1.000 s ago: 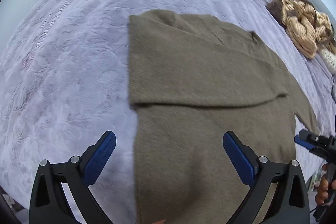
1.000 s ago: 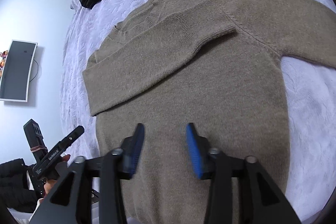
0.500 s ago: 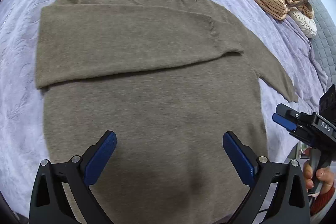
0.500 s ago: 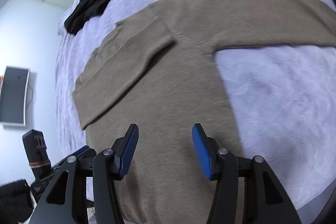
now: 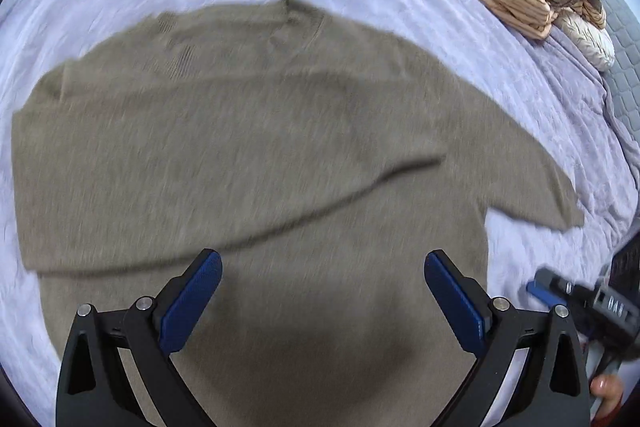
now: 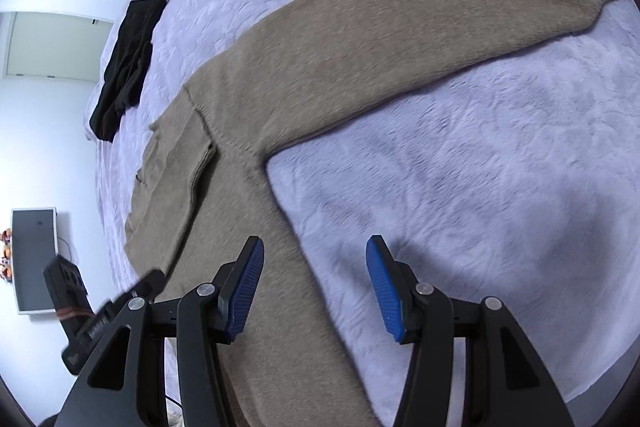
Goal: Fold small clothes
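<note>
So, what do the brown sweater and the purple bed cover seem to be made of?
Sweater: it looks like a soft knit, perhaps wool or a blend, with a matte, slightly fuzzy surface and a ribbed cuff on the folded sleeve. Bed cover: it seems to be a plush, fleece-like fabric, with a short nap and an embossed pattern that catches the light. The exact fibres cannot be told.

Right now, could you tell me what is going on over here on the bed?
A person is folding a brown sweater spread flat on the lilac bedspread, with tongs in each hand. One sleeve is already folded across the chest; the other sleeve is stretched out sideways. The left tongs and right tongs both hang open above the fabric, holding nothing.
</note>
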Demonstrator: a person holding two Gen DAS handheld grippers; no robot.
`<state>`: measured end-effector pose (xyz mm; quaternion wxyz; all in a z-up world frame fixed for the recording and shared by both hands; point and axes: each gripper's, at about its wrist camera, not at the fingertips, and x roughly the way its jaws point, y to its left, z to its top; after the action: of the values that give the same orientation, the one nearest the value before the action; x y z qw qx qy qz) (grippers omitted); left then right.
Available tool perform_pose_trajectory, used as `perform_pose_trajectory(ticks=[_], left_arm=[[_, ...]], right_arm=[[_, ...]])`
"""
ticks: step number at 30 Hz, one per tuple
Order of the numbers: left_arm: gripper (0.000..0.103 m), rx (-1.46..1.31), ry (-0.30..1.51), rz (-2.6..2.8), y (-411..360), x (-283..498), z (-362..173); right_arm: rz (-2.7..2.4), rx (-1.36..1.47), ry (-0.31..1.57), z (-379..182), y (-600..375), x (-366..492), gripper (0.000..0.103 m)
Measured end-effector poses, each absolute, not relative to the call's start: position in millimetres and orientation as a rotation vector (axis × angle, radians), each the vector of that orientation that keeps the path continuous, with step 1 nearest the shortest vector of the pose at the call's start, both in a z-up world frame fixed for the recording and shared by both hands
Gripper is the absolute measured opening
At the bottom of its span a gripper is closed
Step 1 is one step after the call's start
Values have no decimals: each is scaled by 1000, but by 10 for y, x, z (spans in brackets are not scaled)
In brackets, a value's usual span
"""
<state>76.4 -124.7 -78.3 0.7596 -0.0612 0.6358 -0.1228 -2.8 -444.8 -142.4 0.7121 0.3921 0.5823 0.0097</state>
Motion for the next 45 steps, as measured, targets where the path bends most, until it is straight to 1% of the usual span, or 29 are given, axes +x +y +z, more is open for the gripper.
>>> perform_pose_trajectory(ticks=[4,7,11,15,19,22,26,28,35,39,40,41,42,43,45], left_arm=[[102,-95,1312,-235,-1489,1117,-841],[102,-23,1310,-221,-1686,1267,-1010],[102,66,1361,-236,-1882,1232,-1245],[102,182,1351,-242,-2018,1088,-1317],[102,167,1391,-221,-2009,1101,-1388],[102,139,1406,-232,-1967,1161,-1321],[102,37,1318,-285,-1876,1158,-1014],[102,11,1301,-287,-1876,1169,-939],[102,-8,1327,-286,-2055,1125,-977],[102,9,1268,-244,-2071,1069,-901],[102,3,1245,-218,-2028,1087,-869],[102,-4,1229,-192,-2002,1084,-865],[102,-11,1218,-159,-1952,1108,-863],[102,-20,1216,-127,-1884,1153,-881],[102,-15,1248,-98,-1838,1237,-1003]], right_arm=[[21,890,1281,-1488,-4585,-11,57],[26,904,1273,-1528,-4657,19,57],[38,911,1257,-1539,-4739,46,57],[43,936,1194,-1513,-4900,40,57],[13,1002,1124,-1532,-5120,-6,57],[-29,1060,1072,-1567,-5318,-47,58],[-98,1146,999,-1626,-5628,-107,58],[-140,1180,969,-1679,-5772,-157,58],[-185,1337,859,-1954,-6079,-104,58],[-180,1373,818,-1991,-6109,43,57],[-173,1396,804,-1999,-6116,67,54],[-160,1417,790,-2003,-6121,89,37],[-140,1439,777,-2009,-6134,125,18],[-126,1449,770,-2005,-6142,163,13],[-86,1458,756,-1985,-6143,204,12]])
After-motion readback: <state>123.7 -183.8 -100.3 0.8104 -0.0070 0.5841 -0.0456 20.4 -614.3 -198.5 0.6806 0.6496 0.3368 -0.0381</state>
